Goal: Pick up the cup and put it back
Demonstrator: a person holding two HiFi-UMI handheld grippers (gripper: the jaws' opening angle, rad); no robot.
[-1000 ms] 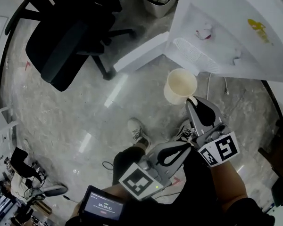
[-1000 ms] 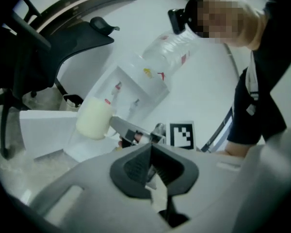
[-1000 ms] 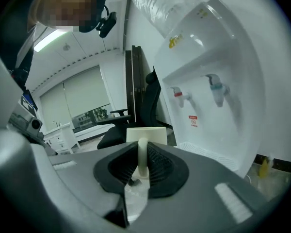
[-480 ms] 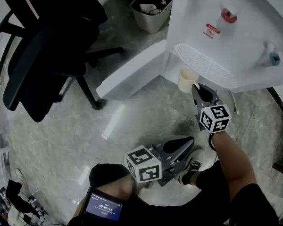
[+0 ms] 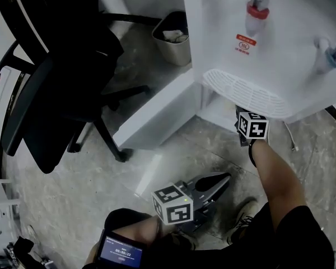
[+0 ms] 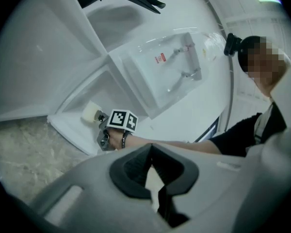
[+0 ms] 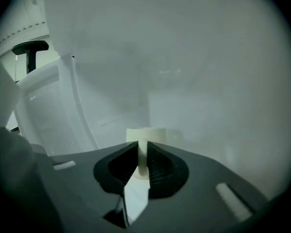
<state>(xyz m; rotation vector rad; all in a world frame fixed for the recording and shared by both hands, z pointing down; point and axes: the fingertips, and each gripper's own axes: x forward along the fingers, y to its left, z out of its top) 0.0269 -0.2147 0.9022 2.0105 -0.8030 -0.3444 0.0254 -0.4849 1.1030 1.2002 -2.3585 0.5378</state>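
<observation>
Cup (image 7: 145, 135) lowered into dispenser cabinet (image 6: 64, 123), right gripper (image 7: 142, 154) pinching its wall

Speckled floor (image 5: 67, 200) carries an office chair (image 5: 56, 94), a bin (image 5: 173, 38) and a water dispenser (image 5: 280, 43)

I make out the cup (image 6: 90, 112), small, cream and plain, at ten o'clock in the left gripper view, inside the low white compartment (image 6: 68, 98). The right gripper (image 7: 141, 152) pinches its near wall. Whether it rests on the compartment floor I cannot tell.
</observation>
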